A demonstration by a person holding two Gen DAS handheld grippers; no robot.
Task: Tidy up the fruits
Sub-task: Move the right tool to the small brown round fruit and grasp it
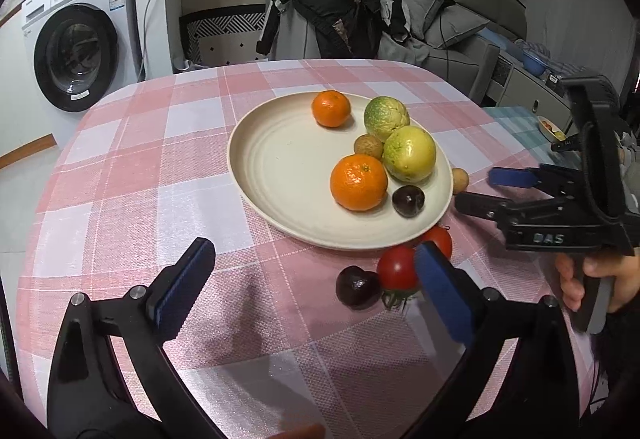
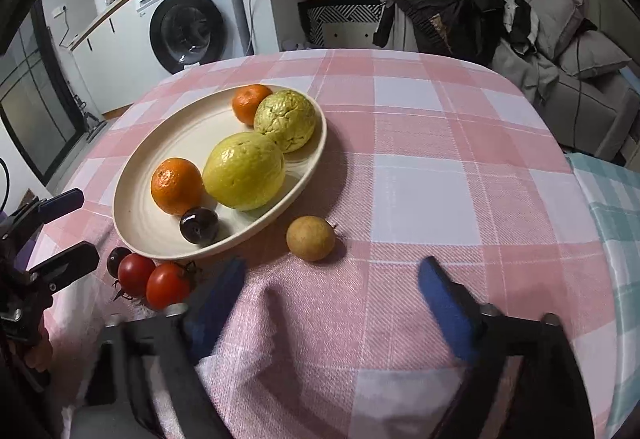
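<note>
Left gripper [image 1: 312, 271]: jaws spread wide, holding nothing, over the pink checked tablecloth [image 1: 160, 159] on the near side of the plate [image 1: 280, 167]. Right gripper [image 2: 332, 275]: jaws likewise apart, empty.

Off the plate, at its near rim: dark plum [image 1: 357, 287], stem dimple facing up; two red tomatoes [image 1: 398, 267], touching, the nearer with its green calyx turned toward the camera. Just beside the rim on the right gripper's side: small tan fruit [image 2: 311, 238], stem tip pointing away from the plate.

On the plate, near to far: second plum [image 1: 408, 200]; mandarin [image 1: 359, 181]; smooth yellow-green fruit [image 1: 409, 154], roughly round with no clear long axis; small brown fruit [image 1: 368, 145]; wrinkled green fruit [image 1: 386, 117]; second mandarin [image 1: 331, 108] at the far rim.
</note>
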